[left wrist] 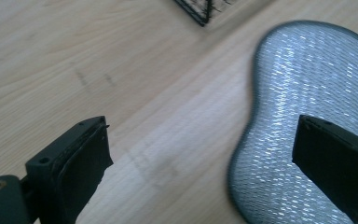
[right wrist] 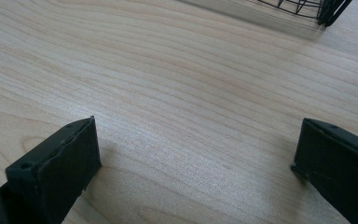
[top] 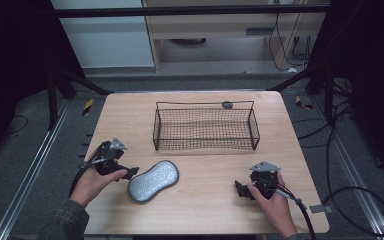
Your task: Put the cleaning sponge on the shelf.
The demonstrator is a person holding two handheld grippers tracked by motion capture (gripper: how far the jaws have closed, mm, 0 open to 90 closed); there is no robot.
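Two spread jaws beside silver sponge (left wrist: 307, 116), basket (top: 205, 127) beyond

a light wooden table (top: 205, 200) stands on a grey floor (top: 25, 165), flanked by metal rails (top: 27, 175) on either side. behind it, a pale cabinet (top: 220, 30) and a white panel (top: 105, 35) line the back of the room. black cables (top: 350, 195) coil across the floor to the right of the table, and more hang by the cabinet. yellow-and-black striped tape markers (top: 88, 106) lie near the table's two far corners.
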